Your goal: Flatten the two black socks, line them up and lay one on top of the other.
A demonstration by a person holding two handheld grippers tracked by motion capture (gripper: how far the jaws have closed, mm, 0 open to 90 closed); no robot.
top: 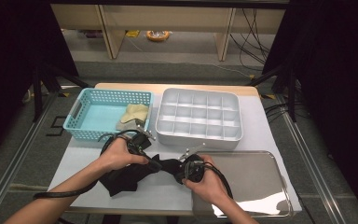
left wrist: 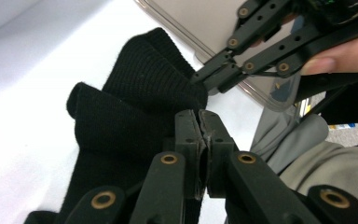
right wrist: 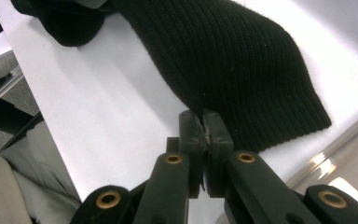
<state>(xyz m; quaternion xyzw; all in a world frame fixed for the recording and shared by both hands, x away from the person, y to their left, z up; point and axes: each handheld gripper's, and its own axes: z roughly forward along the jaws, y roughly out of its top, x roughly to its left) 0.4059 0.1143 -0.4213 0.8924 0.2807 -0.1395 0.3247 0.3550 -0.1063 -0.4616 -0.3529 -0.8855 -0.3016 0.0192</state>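
Both my tongs grip the black knit sock

My left tongs (left wrist: 199,122) and right tongs (right wrist: 200,122) are each clamped on the black knit sock (top: 135,175), stretched between them on the white surface (top: 261,126), just beside the steel tray (top: 256,179).

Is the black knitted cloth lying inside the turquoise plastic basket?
No, the black knitted cloth lies on the white table, outside the turquoise plastic basket.

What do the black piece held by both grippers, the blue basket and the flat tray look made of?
Black cloth: ribbed knit fabric, matte, probably wool or acrylic. Blue basket: moulded plastic, going by its perforated lattice walls. Flat tray: likely polished metal, since it mirrors the light with a bright glare.
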